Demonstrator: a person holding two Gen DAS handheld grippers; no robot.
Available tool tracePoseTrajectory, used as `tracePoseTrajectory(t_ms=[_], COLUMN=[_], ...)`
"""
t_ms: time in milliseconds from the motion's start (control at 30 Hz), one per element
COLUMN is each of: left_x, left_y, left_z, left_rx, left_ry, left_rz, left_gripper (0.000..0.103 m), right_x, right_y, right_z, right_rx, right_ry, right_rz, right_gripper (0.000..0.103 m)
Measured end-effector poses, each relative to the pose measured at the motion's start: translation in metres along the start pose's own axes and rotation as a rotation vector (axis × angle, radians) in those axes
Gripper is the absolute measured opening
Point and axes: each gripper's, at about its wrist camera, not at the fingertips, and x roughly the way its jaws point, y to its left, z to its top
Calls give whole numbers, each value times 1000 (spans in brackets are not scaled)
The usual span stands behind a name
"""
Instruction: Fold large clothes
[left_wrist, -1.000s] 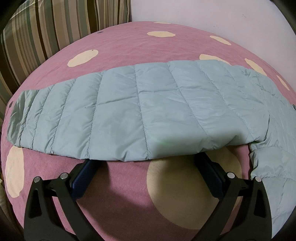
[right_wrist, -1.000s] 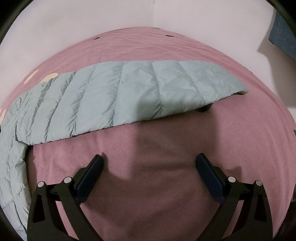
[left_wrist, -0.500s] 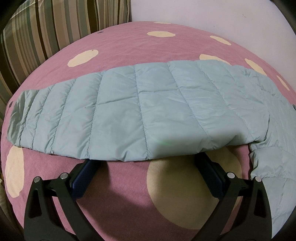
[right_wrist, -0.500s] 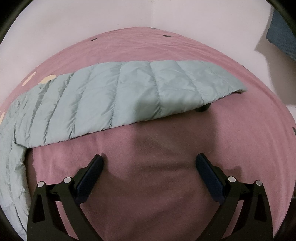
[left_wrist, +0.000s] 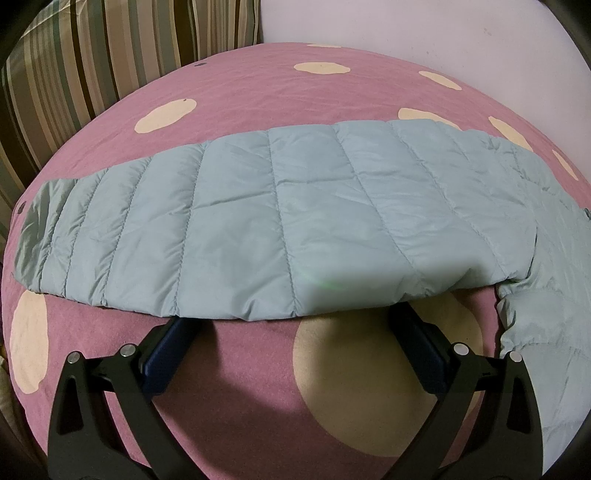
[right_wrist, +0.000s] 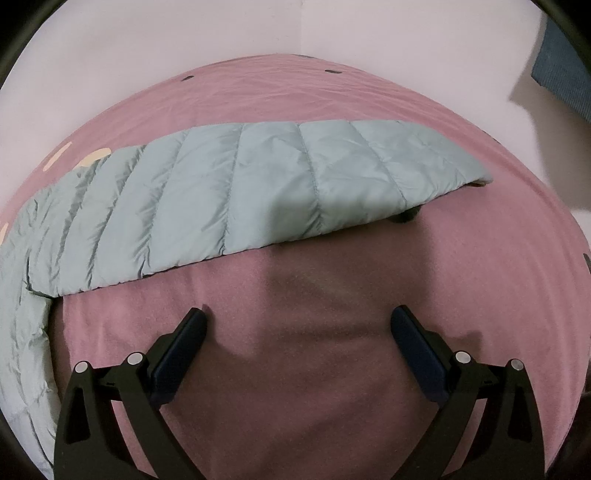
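A pale blue quilted jacket (left_wrist: 280, 225) is laid flat on the pink spotted bed cover (left_wrist: 229, 96), its sleeves stretched left to right across both views so that the long axis runs crosswise to the fingers, with one cuff seen at the left end in the left wrist view and the other cuff (right_wrist: 476, 177) at the right end in the right wrist view. The left gripper (left_wrist: 291, 314) is held wide open with its fingers (left_wrist: 173, 332) tucked just under the jacket's near edge, nothing being clamped. The right gripper (right_wrist: 295, 325) is likewise spread wide and empty, kept over bare cover near the jacket's near edge.
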Motion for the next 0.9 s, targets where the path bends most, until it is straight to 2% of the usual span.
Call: tracePoseTrajectory(t_ms=[767,833,900], left_x=[3,3,1], left_y=[-1,-6,-4], left_z=[1,4,7], left_rx=[0,11,9], left_ry=[10,11,12], left_rz=[1,20,-2], left_gripper=[101,101,101], right_x=[1,1,3], right_y=[-1,1,1], right_z=[0,0,1], right_rx=[5,-1,-1], right_ry=[3,-2,8], right_rz=[4,-5,-12], right_gripper=[99,99,99])
